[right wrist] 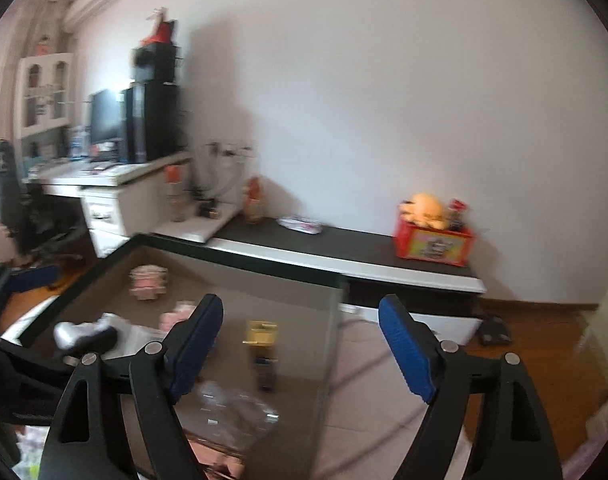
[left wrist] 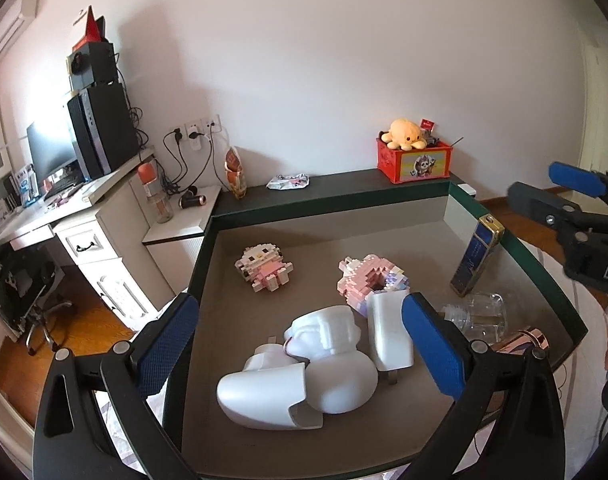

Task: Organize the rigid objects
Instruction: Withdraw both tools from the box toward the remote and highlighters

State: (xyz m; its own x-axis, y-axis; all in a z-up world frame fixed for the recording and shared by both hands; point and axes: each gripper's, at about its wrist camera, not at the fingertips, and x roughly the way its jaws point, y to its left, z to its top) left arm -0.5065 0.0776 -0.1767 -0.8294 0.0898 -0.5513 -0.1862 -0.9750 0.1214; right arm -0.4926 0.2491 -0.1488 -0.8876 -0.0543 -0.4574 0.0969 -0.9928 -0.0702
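A shallow dark-rimmed tray holds the objects. In the left wrist view I see a white curved shell, a white duck-like figure, a white charger plug, two pink block figures, a clear glass jar on its side, a blue and gold lighter upright, and a rose-gold tube. My left gripper is open above the white items, holding nothing. My right gripper is open and empty over the tray's right side; it also shows in the left wrist view. The right wrist view is blurred.
A dark shelf behind the tray carries a red box with a yellow plush octopus, a packet and a snack bag. A white desk with a computer stands at the left, with an office chair and wood floor below.
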